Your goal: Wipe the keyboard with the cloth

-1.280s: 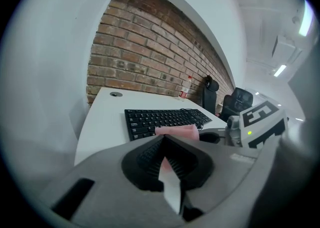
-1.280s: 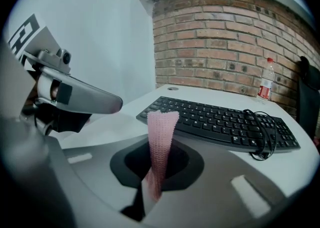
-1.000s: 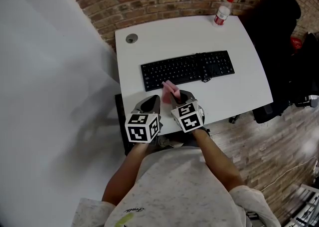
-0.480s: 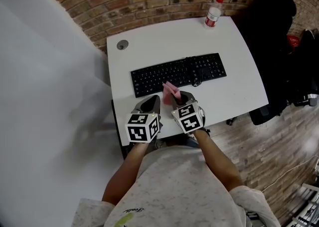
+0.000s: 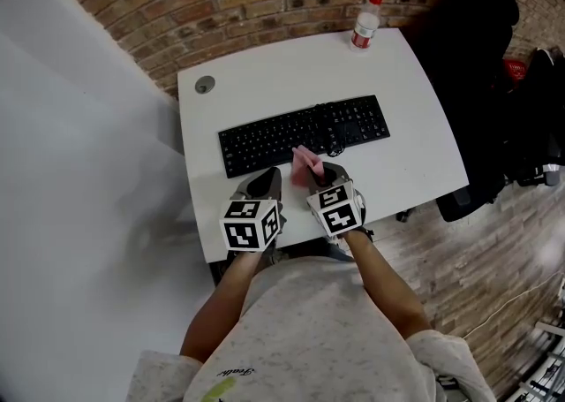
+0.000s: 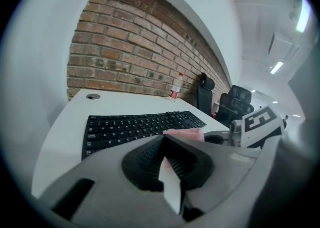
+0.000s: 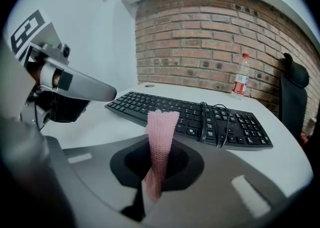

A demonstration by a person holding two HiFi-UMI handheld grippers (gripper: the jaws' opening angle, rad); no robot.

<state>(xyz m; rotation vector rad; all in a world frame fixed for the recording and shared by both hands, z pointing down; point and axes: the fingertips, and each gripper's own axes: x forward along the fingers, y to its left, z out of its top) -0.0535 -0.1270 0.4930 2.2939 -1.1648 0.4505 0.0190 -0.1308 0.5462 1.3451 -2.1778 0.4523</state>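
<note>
Keyboard (image 5: 305, 134) further left than before, cable (image 5: 334, 132) across keys, cloth (image 5: 305, 160) in right gripper (image 5: 313, 176).

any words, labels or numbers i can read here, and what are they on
Nothing here reads clearly.
Dark script on the person's grey speckled shirt: too blurred to read.
Red label on the clear plastic bottle: too small.
Key legends on the black keyboard: too small.
Black-and-white marker cubes: coded squares, no words.
</note>
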